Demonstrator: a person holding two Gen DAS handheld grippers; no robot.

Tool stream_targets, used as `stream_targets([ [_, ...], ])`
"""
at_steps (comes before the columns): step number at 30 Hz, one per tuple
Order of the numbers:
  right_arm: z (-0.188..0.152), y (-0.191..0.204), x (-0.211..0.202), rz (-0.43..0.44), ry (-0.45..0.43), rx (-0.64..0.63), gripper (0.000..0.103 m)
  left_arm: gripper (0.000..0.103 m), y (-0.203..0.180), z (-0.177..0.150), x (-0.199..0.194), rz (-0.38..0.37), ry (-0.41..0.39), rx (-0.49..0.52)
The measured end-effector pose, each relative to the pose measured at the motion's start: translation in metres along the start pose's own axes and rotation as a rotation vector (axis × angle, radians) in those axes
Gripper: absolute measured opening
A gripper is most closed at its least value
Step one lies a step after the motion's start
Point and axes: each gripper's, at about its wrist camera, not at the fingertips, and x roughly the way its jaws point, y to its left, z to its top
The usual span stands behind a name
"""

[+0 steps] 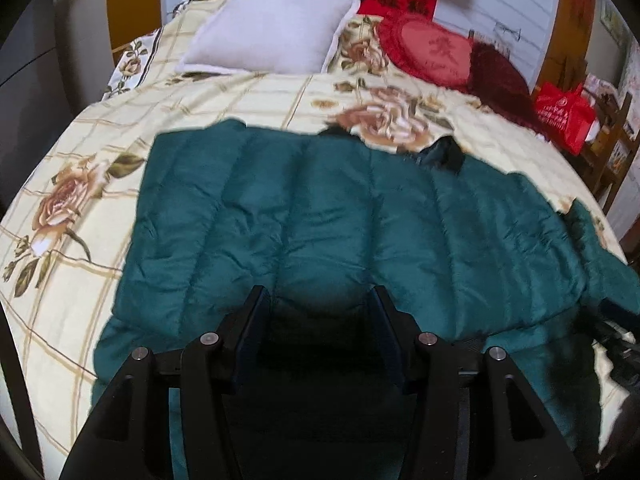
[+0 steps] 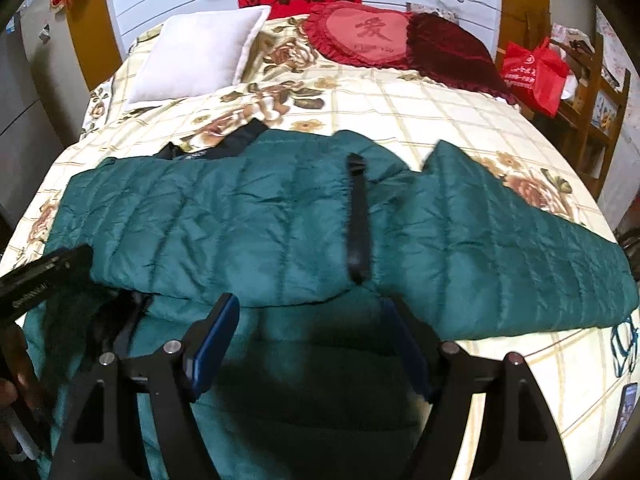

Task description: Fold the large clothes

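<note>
A dark green quilted jacket (image 1: pixel 320 208) lies spread across the floral bedspread (image 1: pixel 72 280), with a layer folded over its lower part. My left gripper (image 1: pixel 318 296) sits at the near folded edge, and shadowed green fabric fills the gap between its fingers (image 1: pixel 256 308). In the right wrist view the jacket (image 2: pixel 240 220) stretches left to right, with a black strap (image 2: pixel 358 220) lying on it and a sleeve (image 2: pixel 520 240) reaching right. My right gripper (image 2: pixel 310 304) hovers over the near edge with its blue-padded jaws wide apart, gripping nothing. The left gripper's black body (image 2: pixel 48 270) shows at the jacket's left end.
A white pillow (image 2: pixel 200 52), a red heart cushion (image 2: pixel 368 32) and a dark red cushion (image 2: pixel 452 48) lie at the head of the bed. A red bag (image 2: pixel 536 72) hangs by a wooden shelf on the right. A phone (image 2: pixel 626 408) rests near the bed's right edge.
</note>
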Motion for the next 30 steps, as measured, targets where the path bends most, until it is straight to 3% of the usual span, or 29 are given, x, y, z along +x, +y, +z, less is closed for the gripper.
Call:
stream_targets([
  [12, 0.013, -0.120, -0.022, -0.199, -0.035, 0.105, 0.081, 0.034, 0.004, -0.010, 0.004, -0.025, -0.026, -0.009],
  [25, 0.020, -0.339, -0.045, -0.397, -0.056, 0.382, 0.082, 0.036, -0.001, -0.013, 0.006, 0.007, -0.038, 0.022],
  [30, 0.020, -0.389, -0.027, -0.440, 0.004, 0.439, 0.084, 0.036, -0.002, -0.014, 0.006, 0.008, -0.040, 0.024],
])
